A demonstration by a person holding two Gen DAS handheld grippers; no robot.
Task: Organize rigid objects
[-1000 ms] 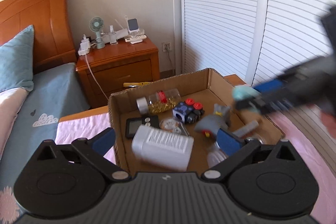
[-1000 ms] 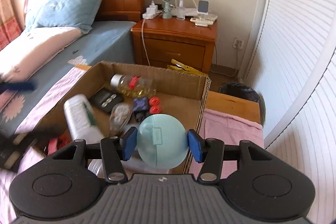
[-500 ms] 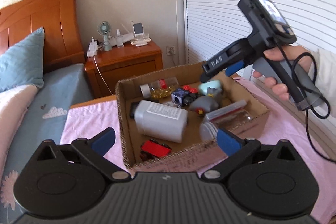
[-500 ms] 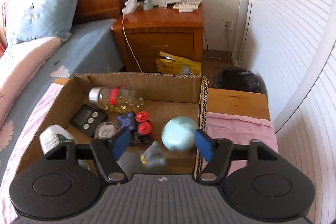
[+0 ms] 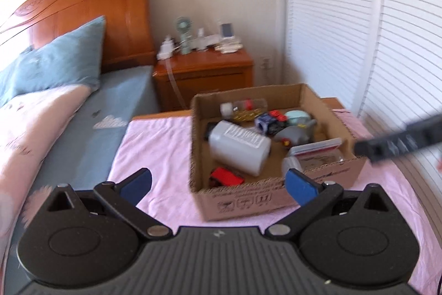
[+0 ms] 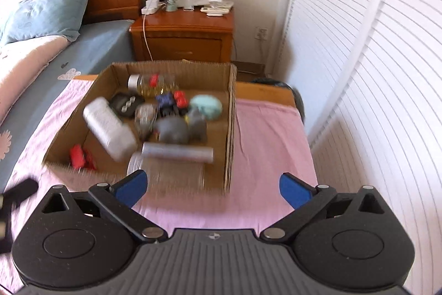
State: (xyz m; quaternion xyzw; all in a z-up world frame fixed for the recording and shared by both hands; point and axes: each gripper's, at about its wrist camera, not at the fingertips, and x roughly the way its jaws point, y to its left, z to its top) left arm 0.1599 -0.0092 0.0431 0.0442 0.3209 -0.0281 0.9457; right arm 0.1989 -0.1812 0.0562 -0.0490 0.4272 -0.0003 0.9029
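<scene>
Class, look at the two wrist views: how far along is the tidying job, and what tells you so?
Nearly done, it seems. The cardboard box already holds the white bottle, mint round case, grey toy and more. Nothing is in hand: left gripper and right gripper are both open and empty. No loose item shows on the pink cloth, so little appears left.

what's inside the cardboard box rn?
Cardboard box holds white bottle, mint round case, grey toy, clear jar, red item, more. Anything beneath them is hidden.
</scene>
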